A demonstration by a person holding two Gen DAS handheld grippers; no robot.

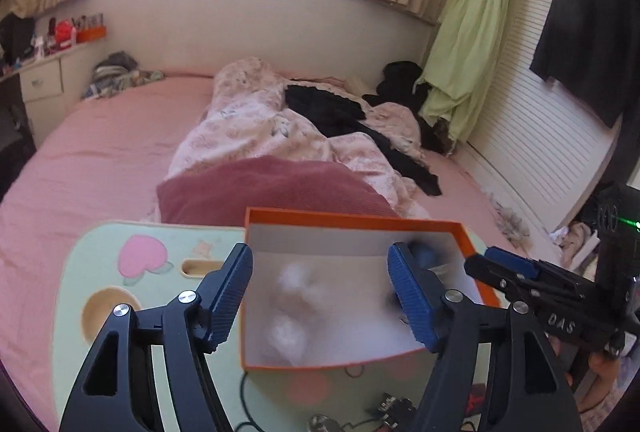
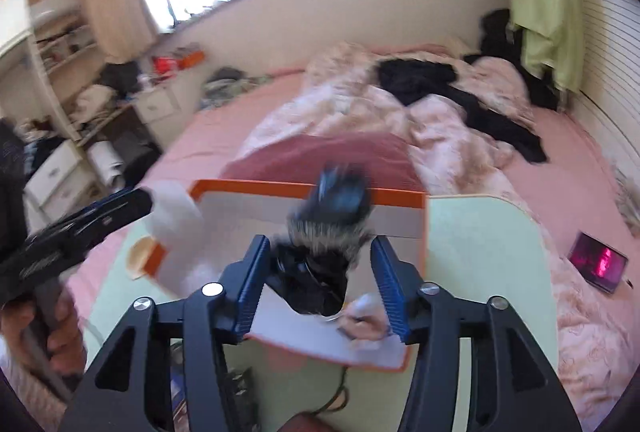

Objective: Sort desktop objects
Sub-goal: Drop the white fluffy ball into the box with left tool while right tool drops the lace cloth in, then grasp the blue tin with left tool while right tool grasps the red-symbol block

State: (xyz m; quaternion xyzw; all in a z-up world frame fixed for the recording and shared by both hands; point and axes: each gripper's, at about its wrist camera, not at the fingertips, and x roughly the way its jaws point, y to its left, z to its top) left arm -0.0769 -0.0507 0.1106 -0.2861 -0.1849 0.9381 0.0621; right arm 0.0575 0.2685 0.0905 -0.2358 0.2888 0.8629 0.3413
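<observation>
right wrist view: the right gripper (image 2: pixel 318 272) hangs spread wide over the orange box (image 2: pixel 304 189), a dark furry thing (image 2: pixel 320 232) blurred between its jaws, not pinched; the left gripper (image 1: pixel 320 296) gapes too, white fluffy lumps (image 1: pixel 294 292) lying in the box beneath it

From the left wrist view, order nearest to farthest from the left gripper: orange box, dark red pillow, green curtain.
1. Orange box, directly under the left gripper.
2. Dark red pillow, just behind the box.
3. Green curtain, far right by the wall.
</observation>
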